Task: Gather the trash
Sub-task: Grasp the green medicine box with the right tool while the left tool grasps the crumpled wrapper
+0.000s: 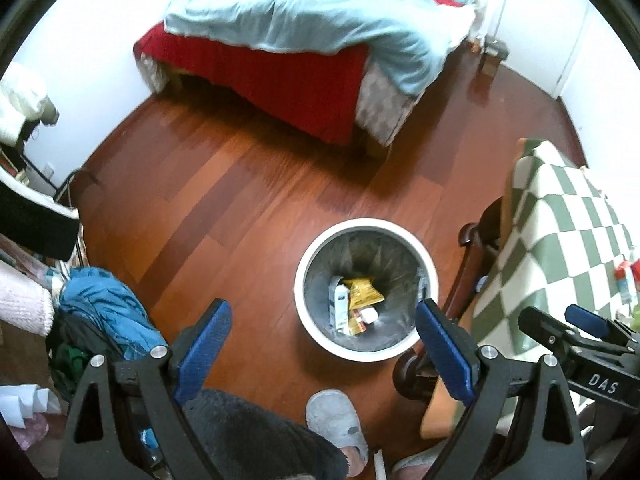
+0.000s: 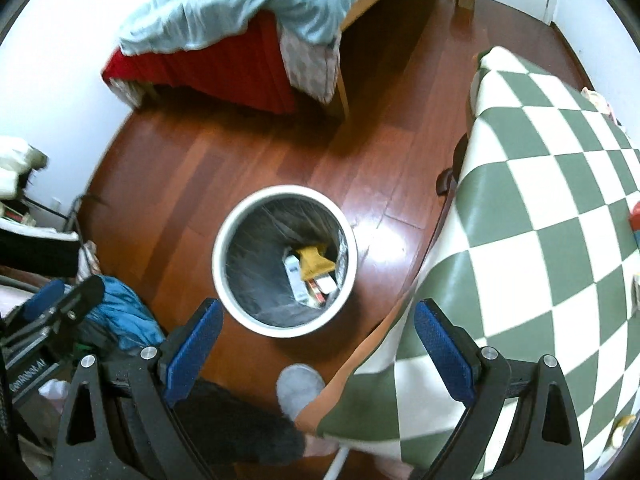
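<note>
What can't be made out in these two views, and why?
- Items on the checkered tablecloth: cut off at the right edge in both views.
- Labels on the trash in the bin: too small and blurred; only a yellow packet and a white box can be told.
- Under the bed: in shadow.
- Left-side clutter: blurred, partly behind the left tool.

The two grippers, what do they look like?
Both the left gripper and the right gripper have black angular frames with triangular cut-outs, silver bolts and blue textured finger pads. White "DAS" lettering marks the right one's body.
</note>
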A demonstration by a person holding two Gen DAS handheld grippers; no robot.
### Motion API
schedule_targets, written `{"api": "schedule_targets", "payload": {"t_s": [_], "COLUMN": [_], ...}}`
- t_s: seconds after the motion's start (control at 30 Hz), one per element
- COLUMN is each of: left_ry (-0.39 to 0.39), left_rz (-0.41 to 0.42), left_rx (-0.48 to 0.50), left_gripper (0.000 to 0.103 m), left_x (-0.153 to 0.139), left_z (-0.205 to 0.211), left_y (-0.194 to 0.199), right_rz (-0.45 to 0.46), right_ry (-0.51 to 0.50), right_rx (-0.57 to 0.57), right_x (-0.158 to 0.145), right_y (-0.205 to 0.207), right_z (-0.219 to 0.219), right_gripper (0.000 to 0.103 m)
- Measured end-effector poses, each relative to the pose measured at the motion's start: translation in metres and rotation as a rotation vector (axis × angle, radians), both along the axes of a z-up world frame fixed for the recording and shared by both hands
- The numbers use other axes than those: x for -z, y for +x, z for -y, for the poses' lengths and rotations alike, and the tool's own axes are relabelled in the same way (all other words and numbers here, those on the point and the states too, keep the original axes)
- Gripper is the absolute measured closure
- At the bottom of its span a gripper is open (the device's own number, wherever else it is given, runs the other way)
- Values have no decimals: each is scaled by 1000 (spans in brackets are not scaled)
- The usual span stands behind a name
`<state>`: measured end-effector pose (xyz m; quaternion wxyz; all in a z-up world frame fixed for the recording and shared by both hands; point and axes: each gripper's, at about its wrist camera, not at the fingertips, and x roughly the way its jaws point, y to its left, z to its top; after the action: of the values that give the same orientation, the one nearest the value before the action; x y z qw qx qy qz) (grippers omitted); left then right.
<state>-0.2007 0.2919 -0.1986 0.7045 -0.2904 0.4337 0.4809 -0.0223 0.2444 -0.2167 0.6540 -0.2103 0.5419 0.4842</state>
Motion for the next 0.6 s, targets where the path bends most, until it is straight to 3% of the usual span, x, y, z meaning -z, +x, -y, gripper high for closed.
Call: {"api": "schedule_targets", "payload": {"t_s": [0.2,0.3,0.43,0.6], "left_ry": [84,109,92,61], "left_rz": [39,72,74,56], "left_rx": [60,124,211,328], "left_gripper": [9,9,9,9], "left_x": [-47,-61,-58,-36], "left_z": [34,53,75,110], "left_y": [24,56,117,213], "right_rz": [-66,-72,-25,22], "right_ry": [123,155,137,59], "right_rx": [81,137,239,465], "right_x": [-53,-72,-81,-67], "right_y": [24,50,98,194], "right_z": [53,87,134,214], "right_gripper": [5,5,5,5]}}
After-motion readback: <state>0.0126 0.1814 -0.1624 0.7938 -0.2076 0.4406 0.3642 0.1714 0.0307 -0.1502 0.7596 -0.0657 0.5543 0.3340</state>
